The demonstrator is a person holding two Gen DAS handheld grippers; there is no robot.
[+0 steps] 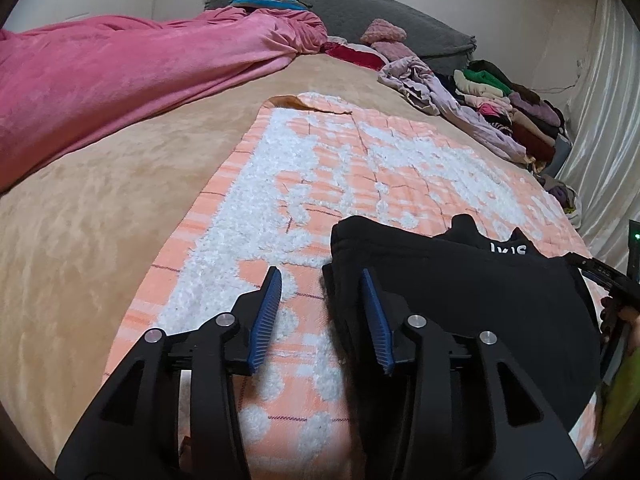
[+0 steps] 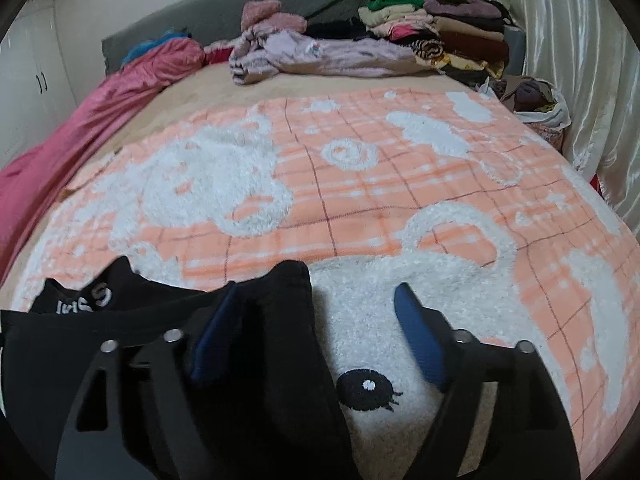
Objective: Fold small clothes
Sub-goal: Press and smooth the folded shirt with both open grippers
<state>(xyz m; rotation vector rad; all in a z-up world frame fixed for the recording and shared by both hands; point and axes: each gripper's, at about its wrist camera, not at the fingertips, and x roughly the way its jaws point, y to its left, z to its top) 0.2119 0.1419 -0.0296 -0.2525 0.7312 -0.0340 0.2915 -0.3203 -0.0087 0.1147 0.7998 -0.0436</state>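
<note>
Two grippers hang low over the bed, each with its fingers spread apart. A black garment lies on the orange-and-white blanket. The left gripper straddles its left edge, the right gripper its right edge, neither one closed on the cloth. A pile of clothes sits near the headboard.

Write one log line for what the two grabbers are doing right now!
stage: fold start | left gripper: open at edge of black garment | right gripper: open at its other edge | garment: lies on orange-white blanket | held: nothing
</note>
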